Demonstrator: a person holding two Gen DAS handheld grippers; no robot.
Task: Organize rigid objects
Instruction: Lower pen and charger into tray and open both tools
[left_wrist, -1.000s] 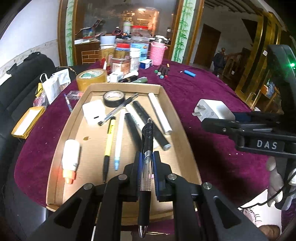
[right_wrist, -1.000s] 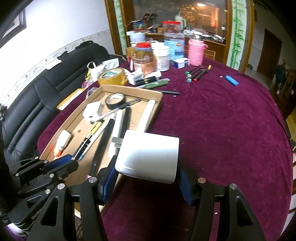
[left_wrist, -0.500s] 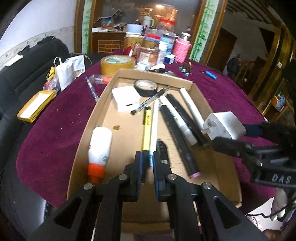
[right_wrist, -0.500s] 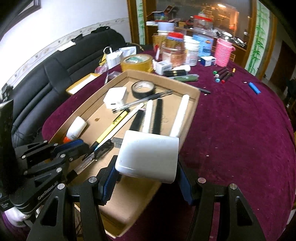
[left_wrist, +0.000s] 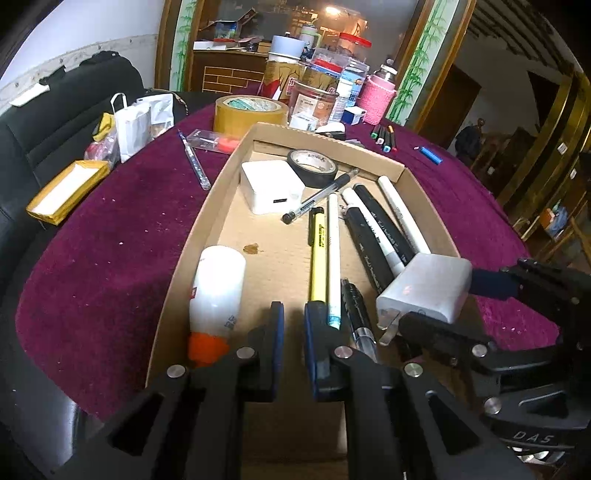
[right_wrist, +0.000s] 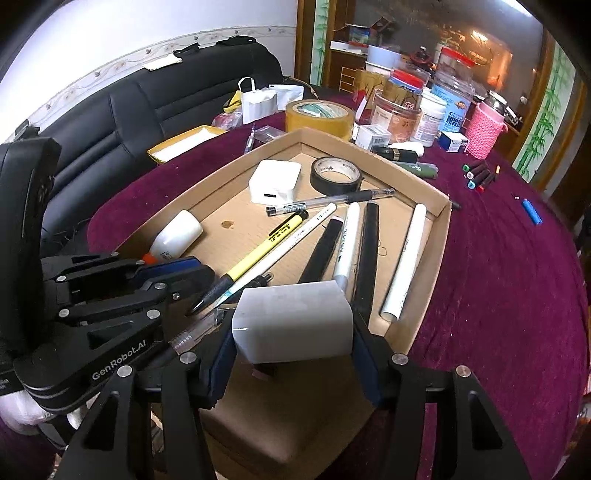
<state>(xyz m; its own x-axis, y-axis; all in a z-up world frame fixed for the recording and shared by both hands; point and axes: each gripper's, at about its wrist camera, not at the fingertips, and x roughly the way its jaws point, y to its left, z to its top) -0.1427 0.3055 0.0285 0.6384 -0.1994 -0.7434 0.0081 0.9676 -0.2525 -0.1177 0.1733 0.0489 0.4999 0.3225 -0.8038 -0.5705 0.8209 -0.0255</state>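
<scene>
Right wrist view, right claw (right_wrist: 293, 350) gripping white charger (right_wrist: 291, 325) over cardboard tray (right_wrist: 439, 218), left claw (left_wrist: 293, 325) narrow, empty.

We see our left gripper (left_wrist: 293, 325) as matte black plastic with blue pads lining its fingers (left_wrist: 277, 328) and round silver screws at the joints; "GenRobot.AI" is printed in white on its side. Our right gripper (right_wrist: 293, 349) matches, black with blue pads, marked "DAS"

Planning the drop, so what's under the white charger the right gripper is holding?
The white charger hangs over the cardboard tray; marker ends and a clear pen poke out beneath. The floor directly below is hidden.
</scene>
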